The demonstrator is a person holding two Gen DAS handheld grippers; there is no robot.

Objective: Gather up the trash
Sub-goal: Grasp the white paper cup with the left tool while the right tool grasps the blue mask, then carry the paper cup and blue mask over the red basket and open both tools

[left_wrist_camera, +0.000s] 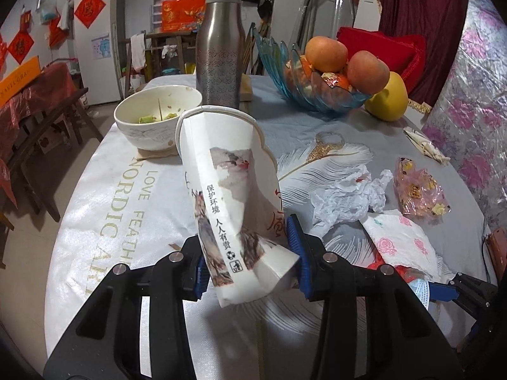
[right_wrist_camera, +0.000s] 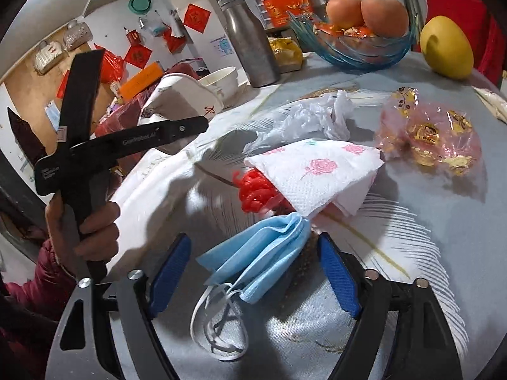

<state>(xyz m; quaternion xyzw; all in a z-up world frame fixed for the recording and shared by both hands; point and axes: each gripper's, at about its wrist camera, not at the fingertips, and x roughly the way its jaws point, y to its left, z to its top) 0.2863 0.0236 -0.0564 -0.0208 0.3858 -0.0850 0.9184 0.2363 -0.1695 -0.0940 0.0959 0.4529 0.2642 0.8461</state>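
My left gripper [left_wrist_camera: 250, 262] is shut on a crushed white paper cup [left_wrist_camera: 228, 174] with printed pictures, held tilted above the table with its rim up. In the right wrist view that gripper [right_wrist_camera: 177, 129] and the hand [right_wrist_camera: 92, 221] on it stand at the left, with the cup [right_wrist_camera: 180, 95] behind them. My right gripper [right_wrist_camera: 253, 253] is open, and a crumpled blue face mask [right_wrist_camera: 263, 247] lies between its blue pads [right_wrist_camera: 336, 272] without touching them. Just beyond lie a rose-printed napkin [right_wrist_camera: 317, 171], a red bundle [right_wrist_camera: 253, 190], a crumpled white plastic bag [right_wrist_camera: 310, 117] and a pink wrapper [right_wrist_camera: 427, 136].
A used bowl [left_wrist_camera: 152, 117] with food scraps, a steel flask [left_wrist_camera: 218, 57], a blue glass fruit bowl [left_wrist_camera: 317, 91] and a yellow fruit [left_wrist_camera: 389, 98] stand at the far side of the table. A folded wrapper [left_wrist_camera: 424, 145] lies by the right edge. Chairs stand to the left.
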